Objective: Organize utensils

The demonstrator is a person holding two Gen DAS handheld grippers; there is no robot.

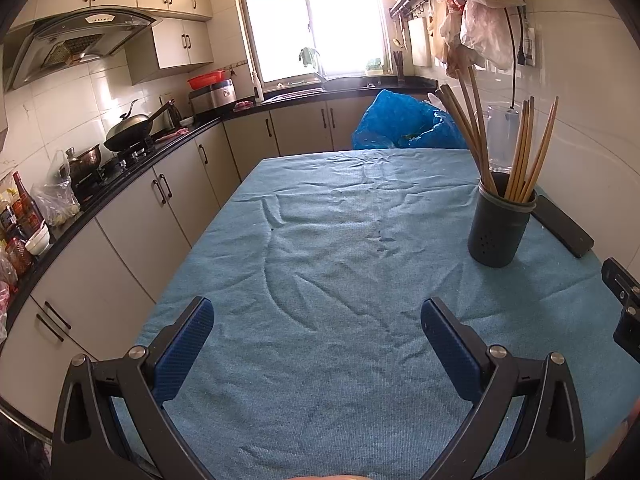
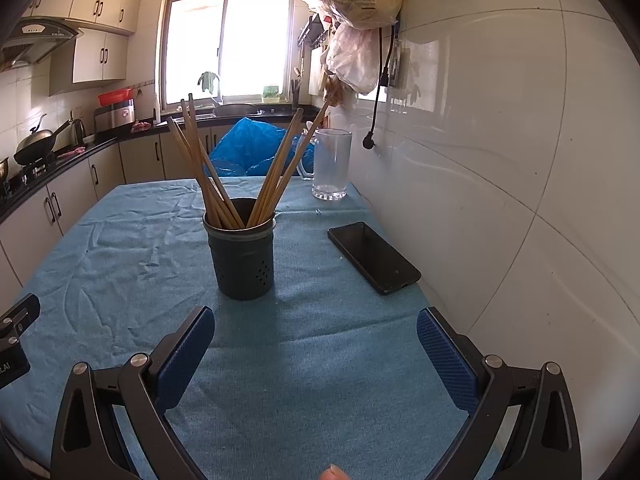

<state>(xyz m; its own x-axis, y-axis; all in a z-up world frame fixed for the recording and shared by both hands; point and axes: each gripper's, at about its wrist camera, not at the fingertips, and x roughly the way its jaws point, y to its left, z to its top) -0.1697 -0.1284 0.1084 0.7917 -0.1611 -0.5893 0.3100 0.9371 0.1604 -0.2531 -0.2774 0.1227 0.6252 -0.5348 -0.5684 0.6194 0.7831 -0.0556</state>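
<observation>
A wrinkled blue cloth-covered table spreads under both tools. Ahead of the right gripper, whose blue-padded jaws gape wide and empty, stands a dark perforated cylindrical holder with wooden chopsticks fanned upright inside; a black phone lies right of it. The left gripper is likewise spread wide, empty, the holder ahead to its right.

About nine chopsticks, one holder.
</observation>
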